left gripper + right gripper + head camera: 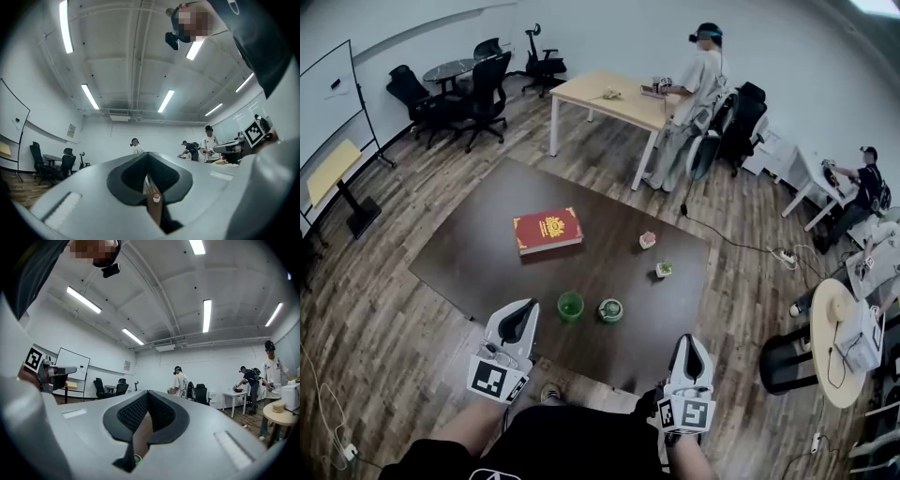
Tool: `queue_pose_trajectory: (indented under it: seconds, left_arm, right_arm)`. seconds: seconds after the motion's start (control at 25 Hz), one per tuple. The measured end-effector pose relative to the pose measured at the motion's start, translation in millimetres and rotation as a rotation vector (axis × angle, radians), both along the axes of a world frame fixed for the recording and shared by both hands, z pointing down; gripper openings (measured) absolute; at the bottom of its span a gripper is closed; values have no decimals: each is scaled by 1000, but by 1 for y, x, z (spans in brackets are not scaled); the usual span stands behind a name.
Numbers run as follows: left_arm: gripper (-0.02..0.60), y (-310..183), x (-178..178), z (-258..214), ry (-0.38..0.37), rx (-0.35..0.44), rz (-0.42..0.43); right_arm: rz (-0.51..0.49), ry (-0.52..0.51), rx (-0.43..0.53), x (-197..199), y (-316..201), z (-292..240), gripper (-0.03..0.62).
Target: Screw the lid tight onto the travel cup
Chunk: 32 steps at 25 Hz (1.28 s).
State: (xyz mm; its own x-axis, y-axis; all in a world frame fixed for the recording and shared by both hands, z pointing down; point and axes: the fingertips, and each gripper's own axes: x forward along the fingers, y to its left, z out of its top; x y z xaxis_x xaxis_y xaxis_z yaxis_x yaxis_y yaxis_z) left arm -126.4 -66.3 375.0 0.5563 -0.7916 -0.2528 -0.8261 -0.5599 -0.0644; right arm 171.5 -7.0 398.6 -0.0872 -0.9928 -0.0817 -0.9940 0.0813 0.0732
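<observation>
Where the dark worktop (478,258) nears its front edge, the travel cup (570,307), a translucent green vessel, is seen standing upright with its mouth uncovered. The lid (610,310), round and green with a pale centre, is laid flat on the worktop just to the right of the cup and apart from it. Neither is touched by anything.

The left tool (523,309) is held at the front edge of the worktop, near the cup on its left side and clear of it. The right tool (689,342) is held by the front right corner, well apart from the lid. In the left gripper view the jaws of that tool are shown pressed together with nothing caught between them. The same is shown for the right tool in the right gripper view: jaws together, nothing held.

Further back on the worktop a red book (547,230) is laid flat, and two small objects (648,240) (663,270), too small to be identified, are set to its right. Beyond the worktop a person (694,103) is seen standing at a light wooden table (600,98).
</observation>
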Motion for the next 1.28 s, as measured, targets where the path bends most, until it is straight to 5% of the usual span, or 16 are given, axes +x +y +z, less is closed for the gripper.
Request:
queue_pose_trajectory:
  seconds: [0.64, 0.76, 0.8, 0.84, 1.0, 1.04, 1.08, 1.28]
  left_arm:
    - [0, -52, 22, 0, 14, 18, -45]
    - [6, -53, 34, -3, 0, 68, 5]
    - [387, -54, 42, -1, -40, 83, 26]
    - [589, -55, 49, 2, -82, 85, 38]
    - [589, -61, 58, 14, -135, 52, 54]
    - [589, -63, 58, 18, -140, 42, 56]
    - [589, -64, 59, 24, -150, 29, 58]
    - [589, -73, 66, 75, -174, -84, 74]
  right_arm:
    - [-87, -7, -26, 13, -71, 6, 9]
    - [-96, -11, -30, 15, -80, 7, 9]
    - [-102, -7, -32, 14, -81, 8, 9]
    - [-108, -4, -35, 13, -83, 8, 9]
    - [-153, 14, -71, 6, -91, 17, 9]
    - [-174, 15, -85, 4, -97, 19, 163]
    - [-194, 13, -99, 3, -104, 19, 598]
    - [-224, 59, -115, 7, -124, 5, 600]
